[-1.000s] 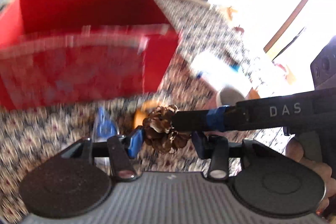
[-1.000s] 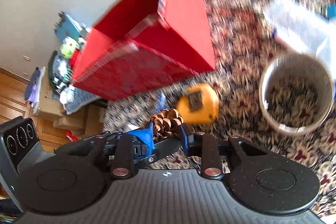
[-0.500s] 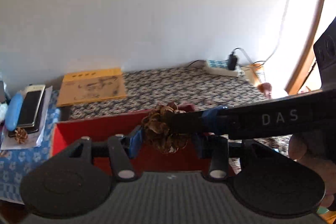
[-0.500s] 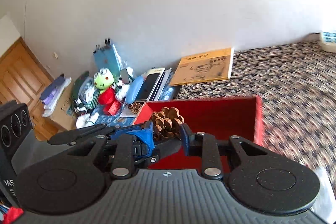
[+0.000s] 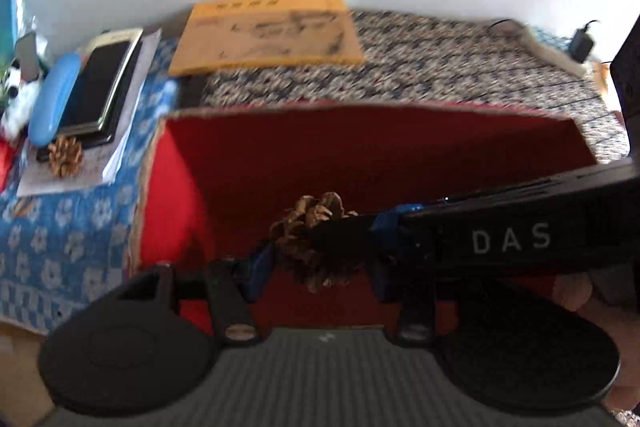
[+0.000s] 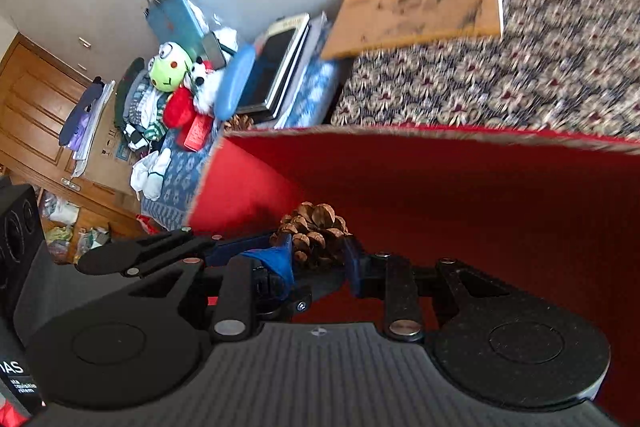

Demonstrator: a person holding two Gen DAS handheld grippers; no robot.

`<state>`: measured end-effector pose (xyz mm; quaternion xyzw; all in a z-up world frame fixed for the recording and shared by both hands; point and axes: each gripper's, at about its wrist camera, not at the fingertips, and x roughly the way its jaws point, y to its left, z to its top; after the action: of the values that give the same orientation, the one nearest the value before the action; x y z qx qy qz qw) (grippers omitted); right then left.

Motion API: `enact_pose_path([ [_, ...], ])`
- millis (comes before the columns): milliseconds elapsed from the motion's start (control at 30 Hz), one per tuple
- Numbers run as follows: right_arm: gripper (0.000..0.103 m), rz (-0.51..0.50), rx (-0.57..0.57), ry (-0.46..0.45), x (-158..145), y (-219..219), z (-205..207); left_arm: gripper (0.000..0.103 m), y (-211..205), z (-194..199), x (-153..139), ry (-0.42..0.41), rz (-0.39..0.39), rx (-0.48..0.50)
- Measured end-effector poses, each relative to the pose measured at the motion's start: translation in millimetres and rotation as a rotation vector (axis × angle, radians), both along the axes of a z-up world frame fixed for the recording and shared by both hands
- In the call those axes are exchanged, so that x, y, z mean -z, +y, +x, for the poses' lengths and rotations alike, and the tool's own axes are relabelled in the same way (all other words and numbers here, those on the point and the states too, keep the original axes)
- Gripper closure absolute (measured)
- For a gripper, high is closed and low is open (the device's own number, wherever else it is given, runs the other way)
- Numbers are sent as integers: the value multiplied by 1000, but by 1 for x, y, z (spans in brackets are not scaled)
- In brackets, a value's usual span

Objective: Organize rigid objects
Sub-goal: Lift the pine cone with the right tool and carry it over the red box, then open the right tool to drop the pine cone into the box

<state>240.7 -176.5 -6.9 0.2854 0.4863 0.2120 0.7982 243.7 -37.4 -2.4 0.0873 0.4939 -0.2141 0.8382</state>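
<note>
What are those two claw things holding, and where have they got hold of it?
Both grip one pine cone over the red box: the right gripper pinches its sides, and the left gripper appears to clamp it too.

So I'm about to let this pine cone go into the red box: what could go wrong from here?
Both the left gripper and the right gripper pinch one pine cone over the red box. If only one opens, the cone may hang or twist. Its brittle scales could snap. The crossed fingers might knock the box's near wall.
</note>
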Motion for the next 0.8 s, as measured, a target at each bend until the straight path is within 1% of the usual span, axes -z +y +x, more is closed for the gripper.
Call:
enact_pose_path([
  [67, 92, 32, -7, 9, 9, -1, 3, 60, 1, 5, 2, 24, 9, -27],
  [133, 89, 74, -2, 18, 16, -5, 5, 60, 1, 9, 3, 36, 16, -41],
  [167, 88, 94, 6, 29, 17, -8, 6, 60, 0, 9, 4, 41, 31, -46],
  [267, 87, 124, 43, 15, 16, -18, 7, 60, -7, 8, 6, 35, 93, -59],
  [367, 87, 103, 45, 15, 14, -22, 4, 60, -13, 3, 7, 17, 142, -77],
  [467, 86, 85, 41, 24, 15, -26, 0, 60, -18, -3, 8, 14, 162, -86],
  [500, 86, 75, 37, 22, 14, -28, -2, 57, -21, -6, 8, 7, 169, -88],
  [567, 86, 63, 36, 19, 14, -32, -5, 55, -28, -14, 6, -26, 192, -88],
  [633, 86, 49, 34, 10, 12, -38, -10, 50, -34, -21, 4, -61, 215, -81],
  [700, 86, 24, 47, 1, 12, -42, -14, 48, -37, -23, 2, -91, 236, -82],
  [800, 86, 31, 85, -3, 7, -51, -20, 48, -35, -25, -2, -103, 249, -104],
])
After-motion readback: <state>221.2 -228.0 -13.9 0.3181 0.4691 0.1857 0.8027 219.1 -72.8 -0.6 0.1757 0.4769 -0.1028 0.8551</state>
